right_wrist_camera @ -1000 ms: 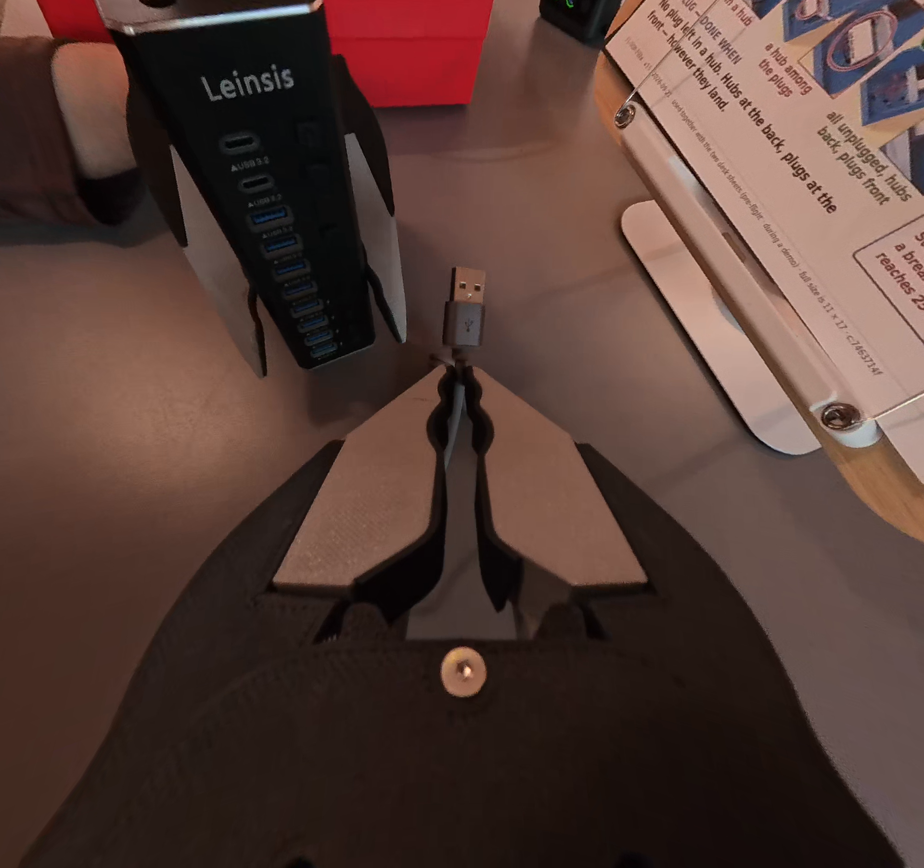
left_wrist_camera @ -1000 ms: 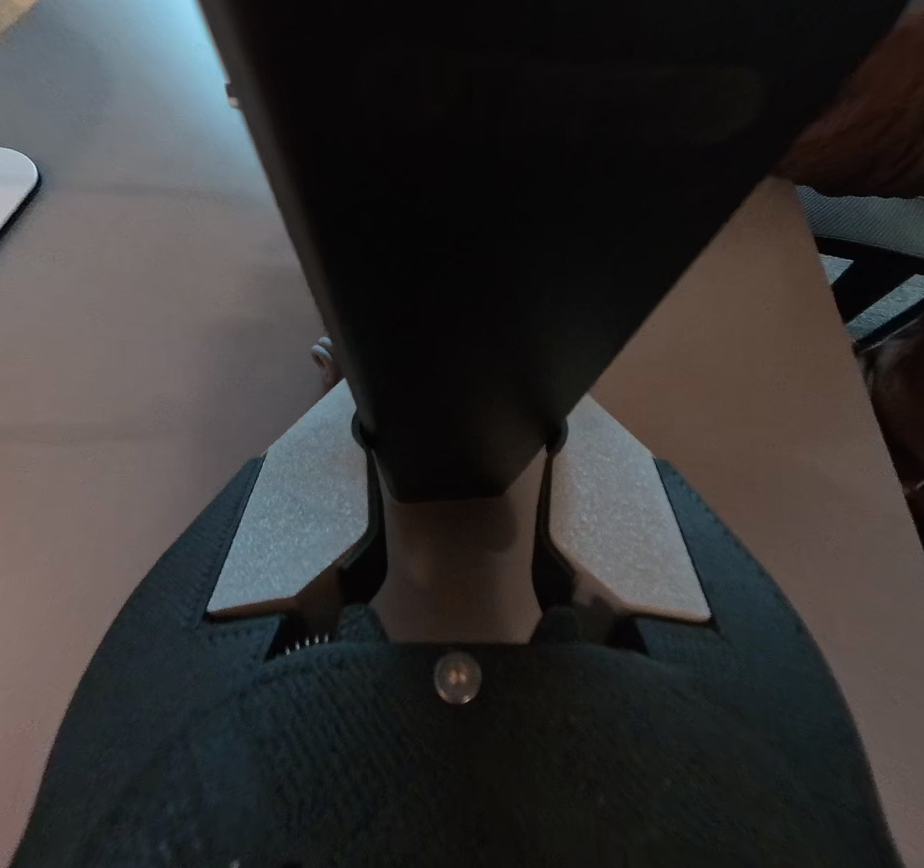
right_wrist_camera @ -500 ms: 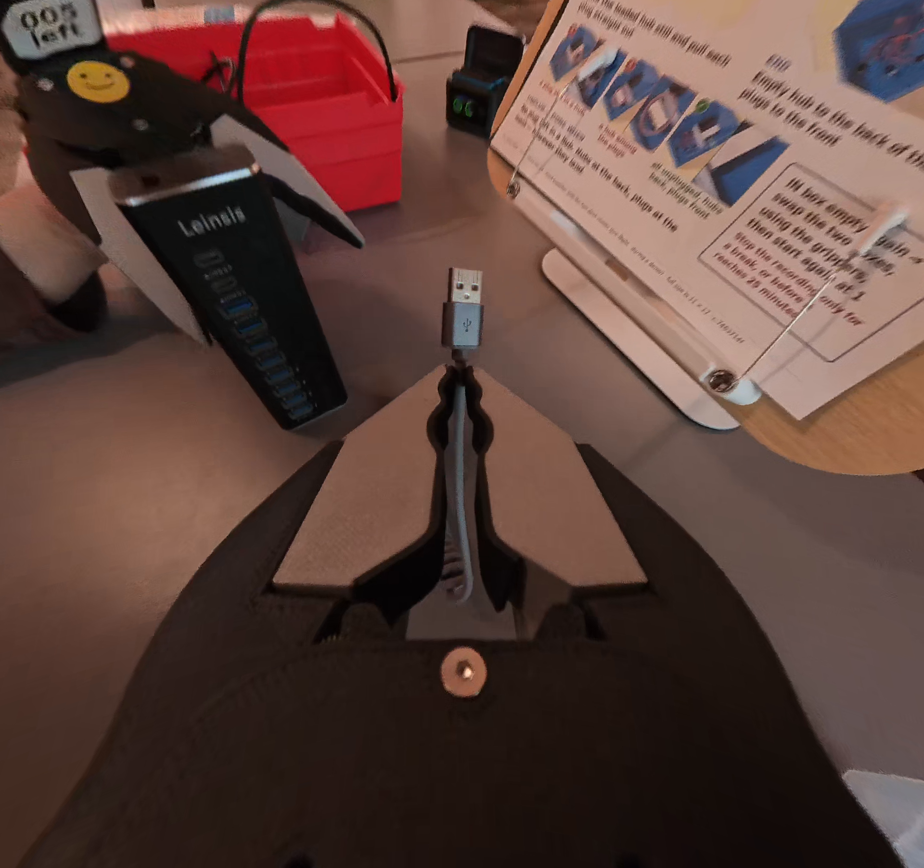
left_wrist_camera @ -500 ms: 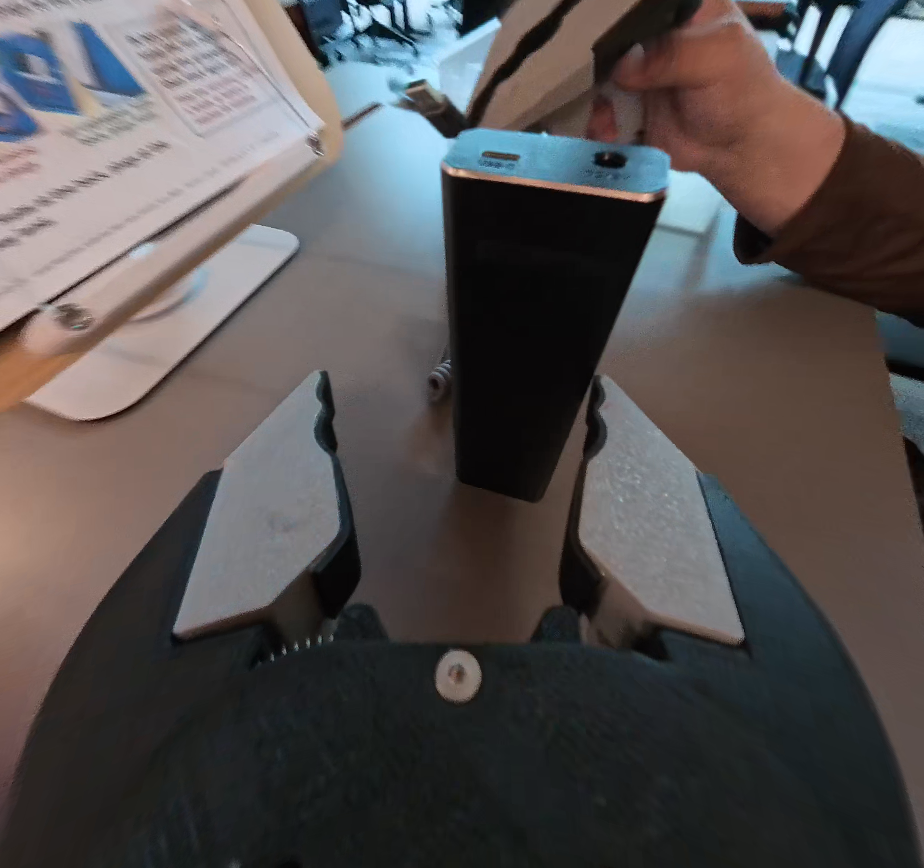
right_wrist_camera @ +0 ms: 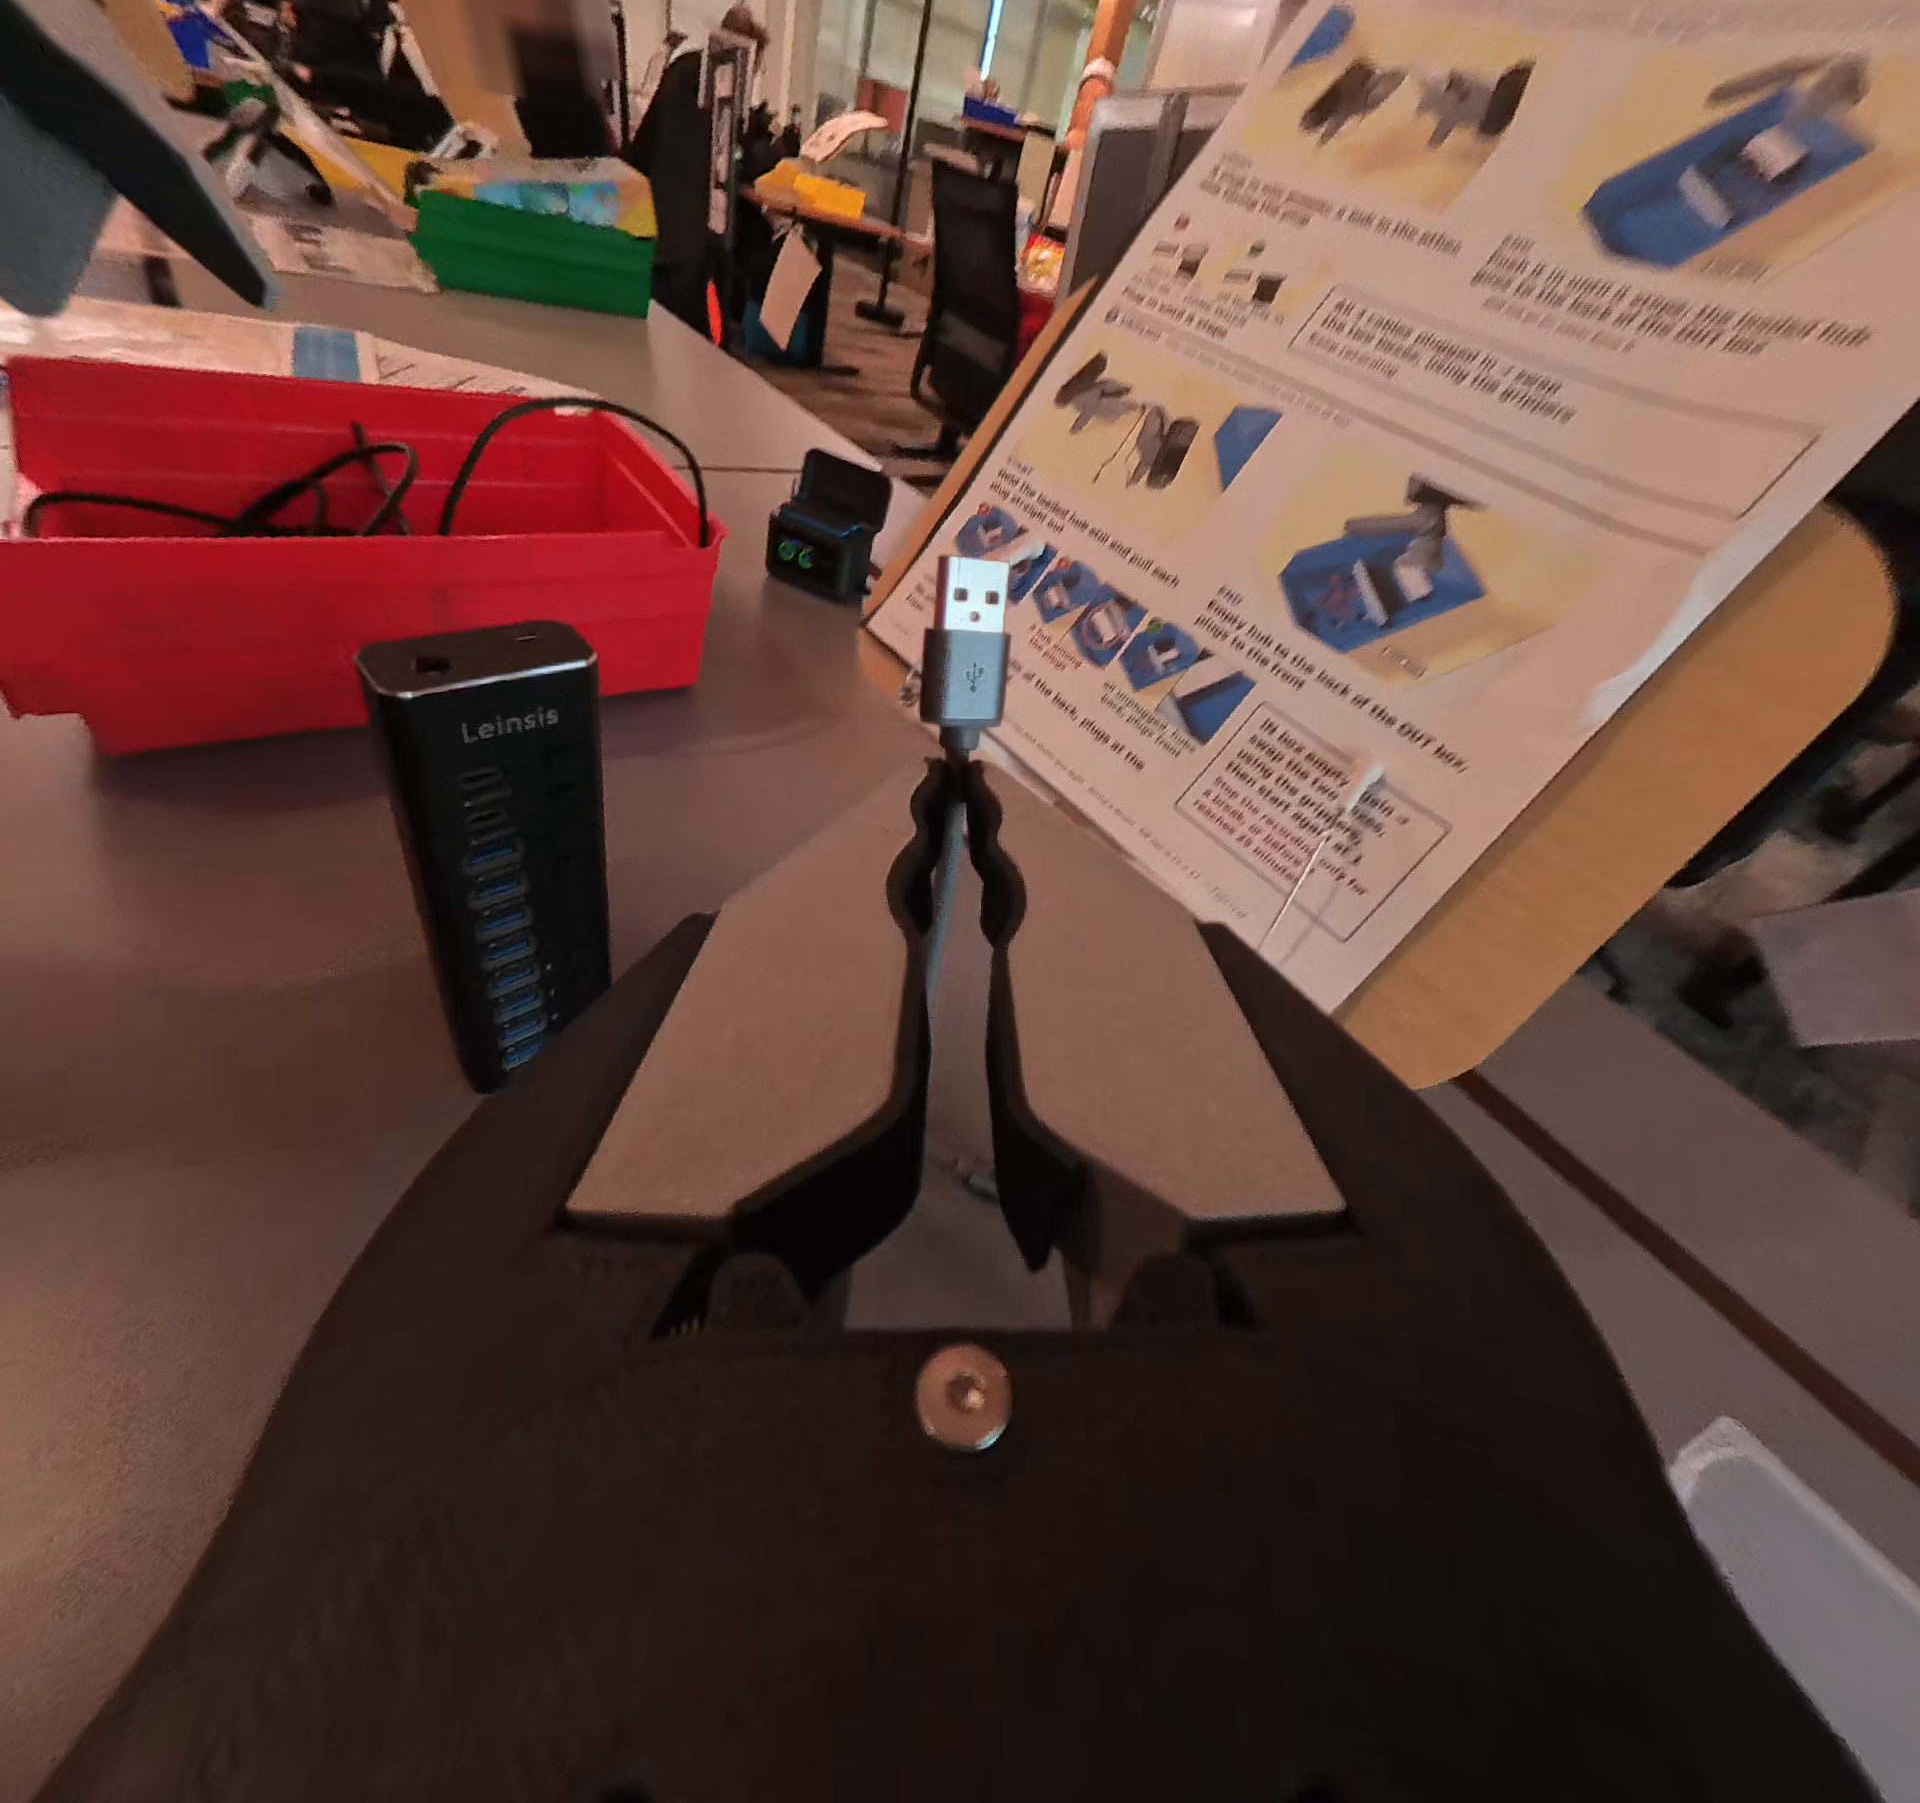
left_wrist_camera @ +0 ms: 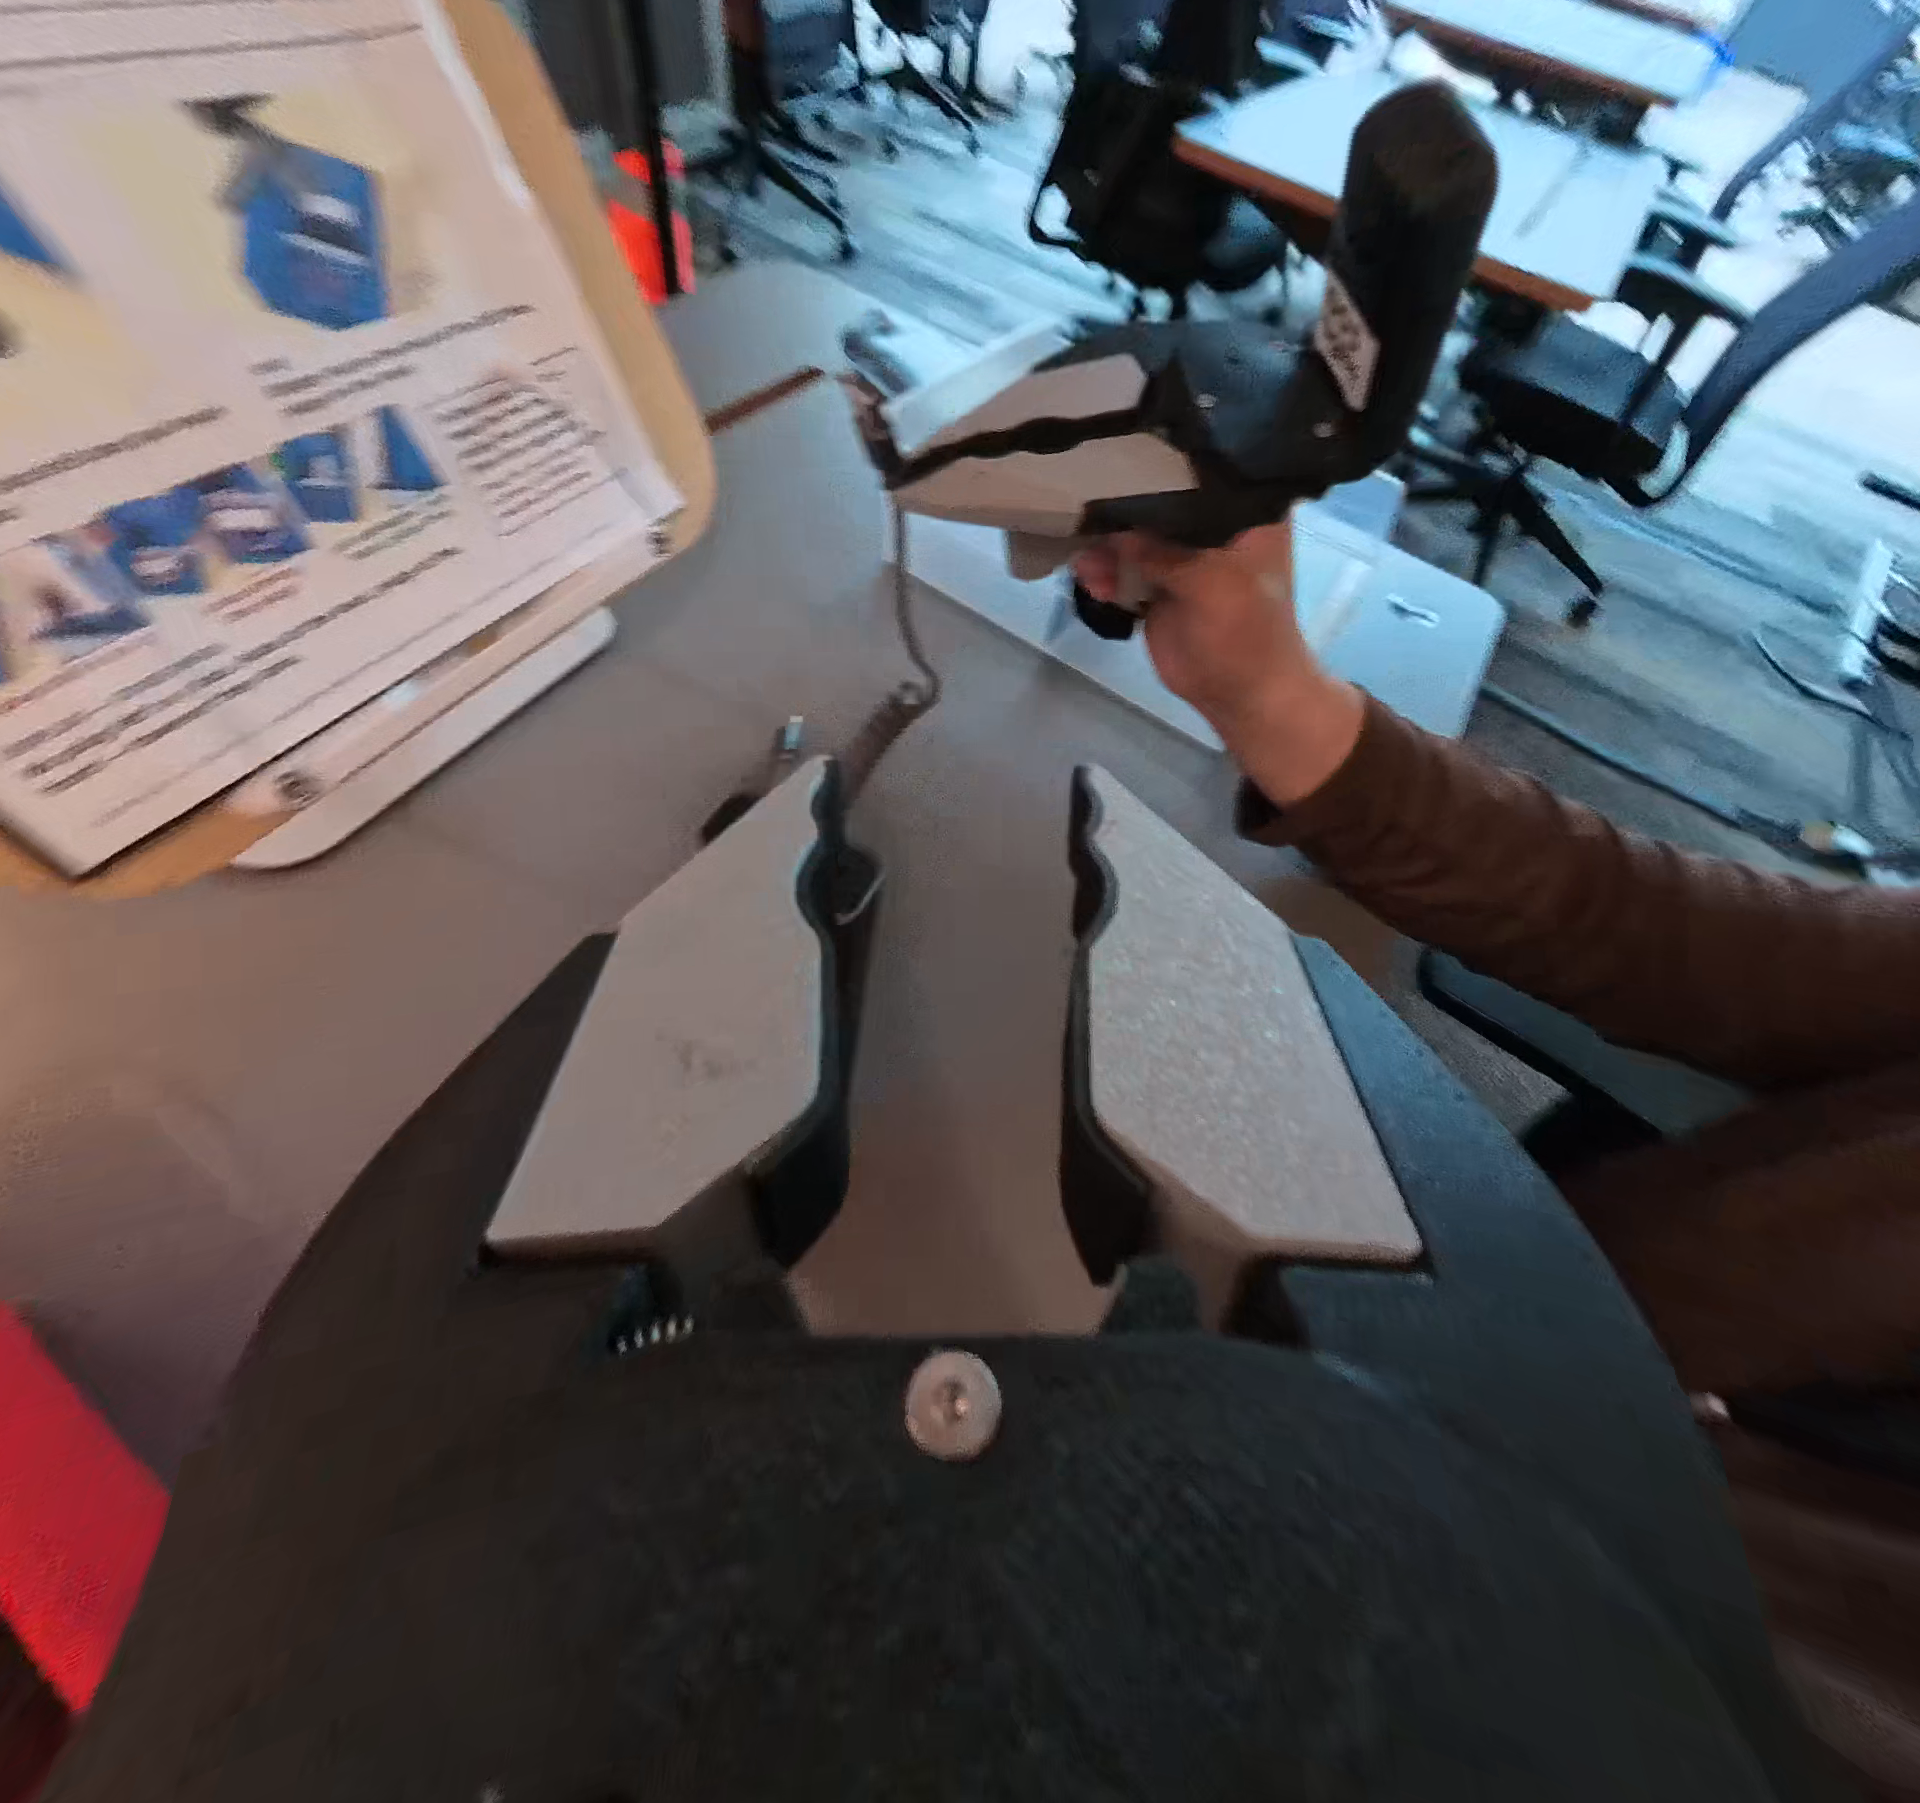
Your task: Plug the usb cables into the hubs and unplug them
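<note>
My right gripper (right_wrist_camera: 954, 782) is shut on a grey USB cable (right_wrist_camera: 948, 880). Its silver plug (right_wrist_camera: 971, 652) sticks out past the fingertips, in the air. A black USB hub (right_wrist_camera: 494, 849) stands upright on the grey table (right_wrist_camera: 208, 1182), left of the plug and apart from it, with nothing holding it. My left gripper (left_wrist_camera: 951, 787) is open and empty above the table. In the left wrist view the right gripper (left_wrist_camera: 997, 444) is raised in a hand, and the cable (left_wrist_camera: 904, 600) hangs from it down to the table. The hub is out of that view.
A red bin (right_wrist_camera: 343, 600) with black cables stands behind the hub. A tilted board with an instruction sheet (right_wrist_camera: 1455, 506) stands close on the right of the plug. A small black device with green lights (right_wrist_camera: 821, 548) sits between them. Office chairs and tables lie beyond.
My left gripper opened, let go of the hub and drew up and away, so the hub now stands alone. My right gripper rose with the cable still in it.
</note>
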`<state>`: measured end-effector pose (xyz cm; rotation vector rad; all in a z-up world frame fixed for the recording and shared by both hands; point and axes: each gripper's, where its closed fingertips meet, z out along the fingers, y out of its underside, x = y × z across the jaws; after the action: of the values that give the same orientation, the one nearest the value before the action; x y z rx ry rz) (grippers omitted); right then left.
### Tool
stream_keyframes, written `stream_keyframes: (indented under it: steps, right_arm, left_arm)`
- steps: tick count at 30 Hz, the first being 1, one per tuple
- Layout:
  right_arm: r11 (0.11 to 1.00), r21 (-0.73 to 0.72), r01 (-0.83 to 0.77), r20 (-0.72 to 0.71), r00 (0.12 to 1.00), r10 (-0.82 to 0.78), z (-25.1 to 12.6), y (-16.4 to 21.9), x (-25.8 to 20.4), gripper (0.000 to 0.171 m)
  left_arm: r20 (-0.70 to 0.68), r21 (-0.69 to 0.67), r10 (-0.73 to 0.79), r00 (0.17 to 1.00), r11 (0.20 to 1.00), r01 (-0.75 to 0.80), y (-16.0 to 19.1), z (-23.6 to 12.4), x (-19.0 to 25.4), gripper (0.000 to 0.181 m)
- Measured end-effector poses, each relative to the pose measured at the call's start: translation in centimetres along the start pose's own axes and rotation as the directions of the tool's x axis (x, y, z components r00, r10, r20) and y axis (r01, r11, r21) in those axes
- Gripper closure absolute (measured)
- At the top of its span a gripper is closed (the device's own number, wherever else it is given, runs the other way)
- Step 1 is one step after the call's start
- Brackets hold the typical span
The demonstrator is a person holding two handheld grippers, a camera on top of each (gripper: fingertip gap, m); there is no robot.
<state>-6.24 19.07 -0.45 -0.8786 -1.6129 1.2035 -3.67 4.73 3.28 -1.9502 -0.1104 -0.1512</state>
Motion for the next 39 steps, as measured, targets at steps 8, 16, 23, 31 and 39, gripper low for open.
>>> stream_keyframes:
  steps: [8,16,23,31,39]
  right_arm:
    - [0.972,0.032,0.231,-0.156,0.962,-0.224,-0.6,-2.1,-1.4,0.171]
    - [0.946,0.024,0.322,-0.199,0.929,-0.311,-0.8,-2.7,-2.0,0.171]
    - [0.926,0.016,0.377,-0.222,0.904,-0.364,-0.9,-2.9,-2.4,0.171]
    - [0.985,0.17,-0.007,0.399,0.915,-0.062,-1.7,-2.9,-7.6,0.166]
    - [0.904,0.001,-0.428,0.857,0.466,0.219,-6.0,-4.4,-10.6,0.14]
  left_arm:
    - [-0.051,-0.233,0.036,0.998,0.971,-0.047,-3.7,8.5,0.4,0.126]
    - [-0.073,-0.261,0.097,0.993,0.959,-0.113,-4.0,11.3,-0.4,0.166]
    - [-0.128,-0.268,0.095,0.987,0.955,-0.127,-3.6,11.4,-0.2,0.172]
    - [-0.432,-0.247,0.557,0.709,0.683,-0.687,-0.4,8.2,2.3,0.174]
    - [-0.559,-0.1,0.686,0.466,0.501,-0.859,1.8,5.7,6.0,0.175]
